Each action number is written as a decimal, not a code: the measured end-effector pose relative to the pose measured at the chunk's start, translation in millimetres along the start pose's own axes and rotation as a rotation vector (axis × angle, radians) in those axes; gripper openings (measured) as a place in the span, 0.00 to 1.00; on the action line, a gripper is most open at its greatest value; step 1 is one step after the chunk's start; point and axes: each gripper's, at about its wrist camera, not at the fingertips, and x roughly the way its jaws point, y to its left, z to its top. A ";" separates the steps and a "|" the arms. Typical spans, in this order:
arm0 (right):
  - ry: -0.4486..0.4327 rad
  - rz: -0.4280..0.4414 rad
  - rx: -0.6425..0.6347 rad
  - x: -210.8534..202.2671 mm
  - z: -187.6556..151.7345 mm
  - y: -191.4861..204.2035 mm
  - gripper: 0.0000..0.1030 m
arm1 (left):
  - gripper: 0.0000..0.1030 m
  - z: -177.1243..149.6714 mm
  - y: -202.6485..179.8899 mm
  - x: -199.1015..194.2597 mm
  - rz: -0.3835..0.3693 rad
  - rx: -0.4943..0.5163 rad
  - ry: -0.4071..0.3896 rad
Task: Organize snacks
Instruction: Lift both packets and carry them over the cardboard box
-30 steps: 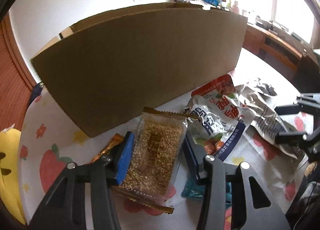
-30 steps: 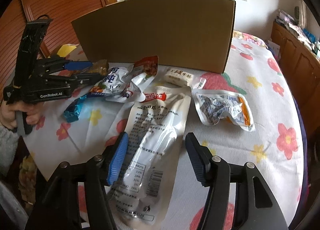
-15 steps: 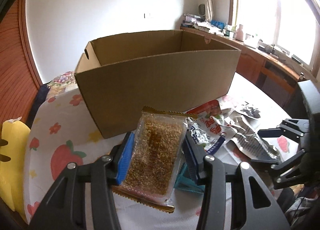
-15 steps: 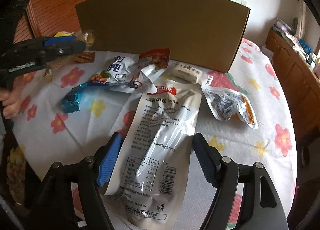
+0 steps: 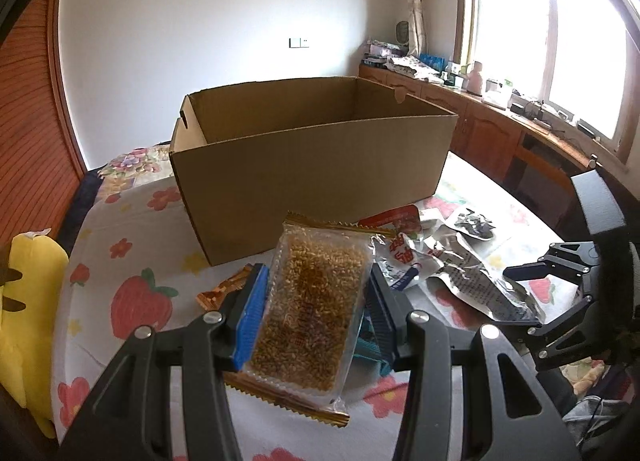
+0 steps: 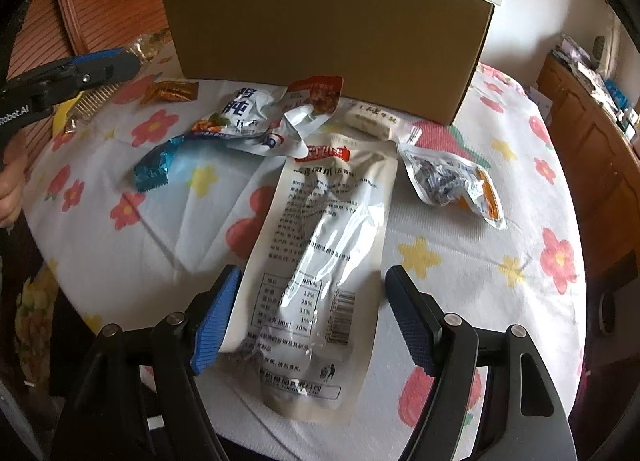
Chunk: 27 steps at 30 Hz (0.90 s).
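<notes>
Left gripper (image 5: 314, 311) clamps a grain bar packet (image 5: 314, 309) near the cardboard box (image 5: 312, 165); right gripper (image 6: 312, 321), jaws apart, straddles a white pouch (image 6: 324, 261) unpressed.

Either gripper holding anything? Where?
Left gripper clamps the clear-wrapped golden grain bar by its long side edges. Right gripper holds nothing.

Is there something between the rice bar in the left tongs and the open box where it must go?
Only the box's near wall. The rice bar in the left tongs sits below its rim.
</notes>
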 end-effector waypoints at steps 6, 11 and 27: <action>-0.003 0.012 0.002 -4.0 -5.8 -8.3 0.66 | 0.46 -3.3 -6.5 -10.0 0.001 -0.001 -0.018; -0.022 0.018 0.029 -9.7 -10.2 -12.7 0.59 | 0.46 -7.2 -13.8 -16.3 -0.003 -0.001 -0.025; -0.109 0.030 0.061 -42.5 -21.5 -19.4 0.39 | 0.46 -13.3 -28.5 -23.6 -0.010 0.002 -0.031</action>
